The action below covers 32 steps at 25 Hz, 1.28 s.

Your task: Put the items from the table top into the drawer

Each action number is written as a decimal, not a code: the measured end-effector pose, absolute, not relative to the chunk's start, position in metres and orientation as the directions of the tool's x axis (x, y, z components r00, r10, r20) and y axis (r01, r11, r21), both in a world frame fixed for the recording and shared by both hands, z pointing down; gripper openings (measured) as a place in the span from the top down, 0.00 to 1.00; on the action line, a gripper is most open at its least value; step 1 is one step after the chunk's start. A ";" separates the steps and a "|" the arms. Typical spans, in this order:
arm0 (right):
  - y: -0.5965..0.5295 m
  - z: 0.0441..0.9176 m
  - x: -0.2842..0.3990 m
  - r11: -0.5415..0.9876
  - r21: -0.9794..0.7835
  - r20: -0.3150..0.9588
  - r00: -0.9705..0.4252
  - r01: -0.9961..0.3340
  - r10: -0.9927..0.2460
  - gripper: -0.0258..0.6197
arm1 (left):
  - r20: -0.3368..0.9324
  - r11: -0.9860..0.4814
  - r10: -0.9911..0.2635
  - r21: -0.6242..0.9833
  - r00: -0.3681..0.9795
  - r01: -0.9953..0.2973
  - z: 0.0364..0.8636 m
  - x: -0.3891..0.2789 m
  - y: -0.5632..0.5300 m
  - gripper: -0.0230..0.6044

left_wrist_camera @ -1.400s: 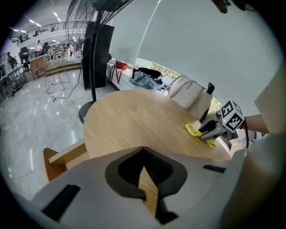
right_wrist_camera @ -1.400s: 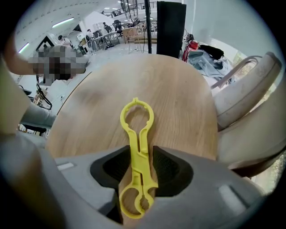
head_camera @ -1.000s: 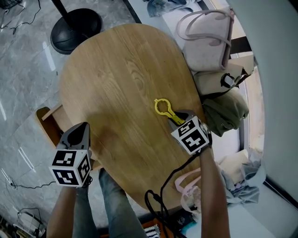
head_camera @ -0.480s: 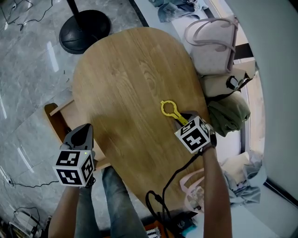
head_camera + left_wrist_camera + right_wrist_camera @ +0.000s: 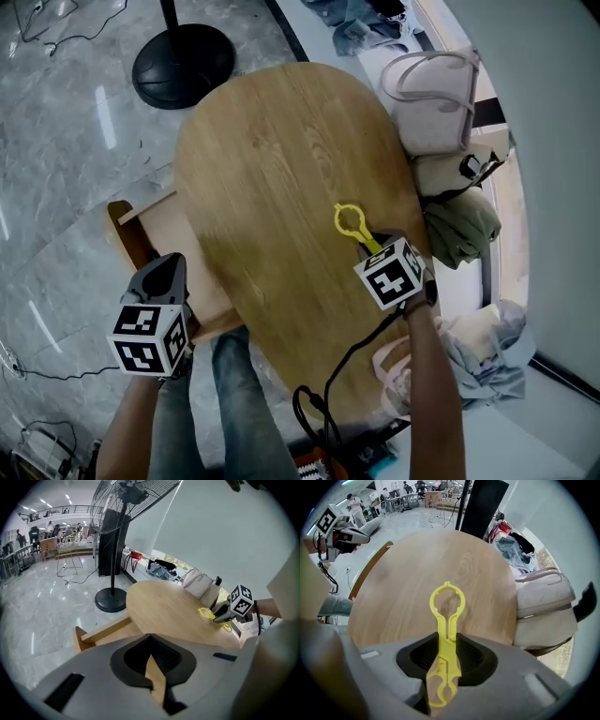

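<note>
Since a moment ago the drawer [image 5: 141,246] stands further out from under the table [image 5: 281,141], and the left claw [image 5: 167,264] has drawn back from the table's edge with it. From here that claw hangs over the drawer's near end. In the left gripper view its tips [image 5: 149,637] meet, with only a sliver of wood colour in the gap behind them. Whether they pinch the drawer's edge I cannot tell, since the claw's own body covers that spot. Most of the drawer's inside is hidden under the tabletop.

The right claw [image 5: 370,246] points down near the table's right edge and is clamped on the shank of a yellow opener [image 5: 349,223]. The opener's large ring sticks out ahead over the wood, while its smaller ring sits back between the jaws. Whether the ring touches the table cannot be made out.

Beyond that edge sit a pale pink bag [image 5: 431,103] and a green bag [image 5: 464,225], both partly cut off. A fan's black base [image 5: 183,64] stands on the floor.
</note>
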State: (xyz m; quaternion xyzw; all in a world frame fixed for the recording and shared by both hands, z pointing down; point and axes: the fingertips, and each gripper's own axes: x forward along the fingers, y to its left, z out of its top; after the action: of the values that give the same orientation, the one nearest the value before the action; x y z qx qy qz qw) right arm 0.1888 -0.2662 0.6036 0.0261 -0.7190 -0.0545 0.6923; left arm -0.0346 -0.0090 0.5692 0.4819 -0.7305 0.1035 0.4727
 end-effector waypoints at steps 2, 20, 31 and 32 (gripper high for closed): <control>-0.256 0.599 0.182 0.992 0.126 0.991 -0.043 0.029 -0.125 0.78 | 0.789 0.518 -0.607 0.301 -0.095 -0.801 0.567 -0.041 0.003 0.97; -0.155 0.569 0.107 0.991 0.119 0.989 -0.079 -0.066 -0.124 0.78 | 0.788 0.556 -0.601 0.291 -0.134 -0.779 0.551 -0.109 0.103 0.97; -0.100 0.558 0.069 0.976 0.047 0.992 -0.105 -0.212 -0.071 0.78 | 0.786 0.569 -0.598 0.278 -0.157 -0.774 0.541 -0.149 0.131 0.97; -0.094 0.557 0.065 0.975 0.036 0.992 -0.110 -0.221 -0.062 0.78 | 0.785 0.571 -0.598 0.277 -0.160 -0.773 0.540 -0.152 0.133 0.97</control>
State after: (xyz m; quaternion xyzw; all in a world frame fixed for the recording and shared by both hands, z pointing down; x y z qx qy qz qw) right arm 0.0649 -0.0940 0.5574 0.0952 -0.7426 0.0603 0.6602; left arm -0.1518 0.1334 0.5397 0.4535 -0.7557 0.0943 0.4629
